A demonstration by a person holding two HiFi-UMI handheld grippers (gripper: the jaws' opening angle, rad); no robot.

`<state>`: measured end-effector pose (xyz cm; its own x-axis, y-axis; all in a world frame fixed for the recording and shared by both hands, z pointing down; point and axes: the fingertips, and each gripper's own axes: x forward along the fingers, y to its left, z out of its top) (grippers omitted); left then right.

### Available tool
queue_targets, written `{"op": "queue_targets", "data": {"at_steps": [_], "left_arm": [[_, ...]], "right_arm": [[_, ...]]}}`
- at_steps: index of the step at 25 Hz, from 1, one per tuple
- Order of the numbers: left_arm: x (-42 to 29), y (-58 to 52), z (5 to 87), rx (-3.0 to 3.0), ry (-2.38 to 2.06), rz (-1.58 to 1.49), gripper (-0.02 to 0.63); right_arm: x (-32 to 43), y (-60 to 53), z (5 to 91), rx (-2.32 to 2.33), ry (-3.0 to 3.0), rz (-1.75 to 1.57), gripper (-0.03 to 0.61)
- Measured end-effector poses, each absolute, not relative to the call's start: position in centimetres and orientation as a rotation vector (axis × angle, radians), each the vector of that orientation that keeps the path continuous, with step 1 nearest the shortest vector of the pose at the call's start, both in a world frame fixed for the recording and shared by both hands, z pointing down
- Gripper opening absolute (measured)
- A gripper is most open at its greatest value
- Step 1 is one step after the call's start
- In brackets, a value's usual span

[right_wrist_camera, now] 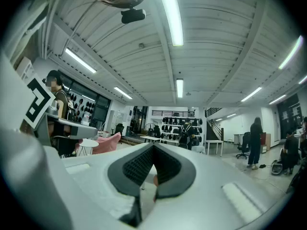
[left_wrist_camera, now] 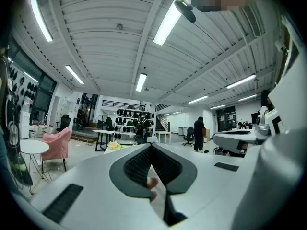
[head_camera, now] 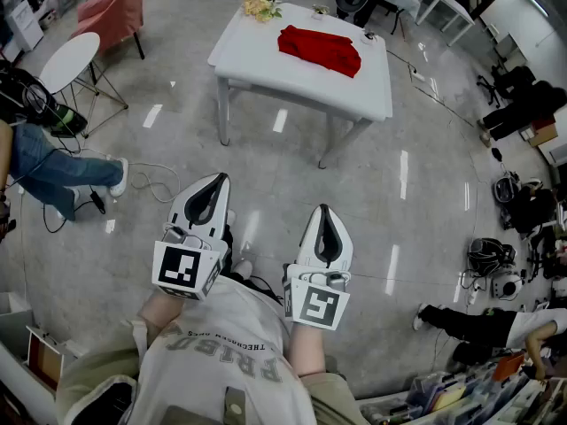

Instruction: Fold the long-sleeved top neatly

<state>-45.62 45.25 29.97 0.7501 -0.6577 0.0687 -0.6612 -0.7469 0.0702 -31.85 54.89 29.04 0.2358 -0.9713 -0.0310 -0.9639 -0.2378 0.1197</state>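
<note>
Your left gripper [head_camera: 213,191] and right gripper [head_camera: 324,224] sit closed and empty near your chest in the head view, since the red top [head_camera: 321,50] lies bunched on the white table [head_camera: 266,76], well apart ahead. Left gripper view: jaws together, nothing between, pointing level at the room. Right gripper view: the same; probably you must approach first.

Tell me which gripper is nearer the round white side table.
Left. In the head view the left gripper is below and right of the round white side table; the right gripper sits farther right, beyond the left one.
</note>
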Motion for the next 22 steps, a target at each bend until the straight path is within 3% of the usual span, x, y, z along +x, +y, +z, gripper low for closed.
{"op": "queue_targets", "data": {"at_steps": [22], "left_arm": [[-44.6,43.4,30.3,2.855,-1.066,0.074,0.012]], "right_arm": [[-31.3,52.7,28.9,2.387,-1.887,-0.168,0.0]]}}
